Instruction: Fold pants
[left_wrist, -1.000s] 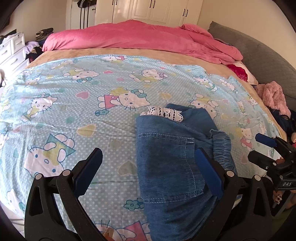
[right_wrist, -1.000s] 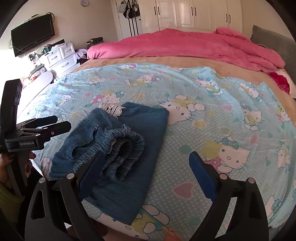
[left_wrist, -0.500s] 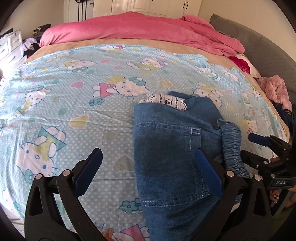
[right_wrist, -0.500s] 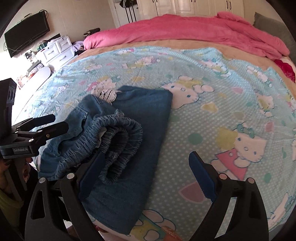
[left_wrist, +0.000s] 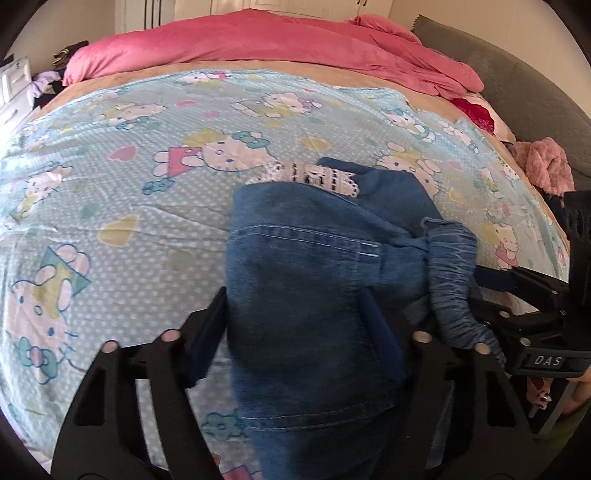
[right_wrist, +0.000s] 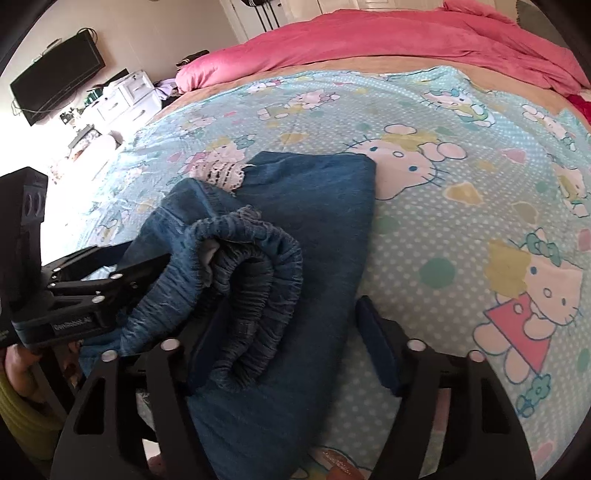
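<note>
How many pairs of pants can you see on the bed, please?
1: the denim pants lie partly folded on the cartoon-print sheet near the bed's front edge, elastic waistband bunched on top. None other shows, though one could be hidden.

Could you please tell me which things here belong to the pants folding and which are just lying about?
Job:
- blue denim pants with elastic waistband
- left tool, closing around them
- right tool, closing around them

Lying about:
- pink duvet
- fluffy pink garment
- black television
</note>
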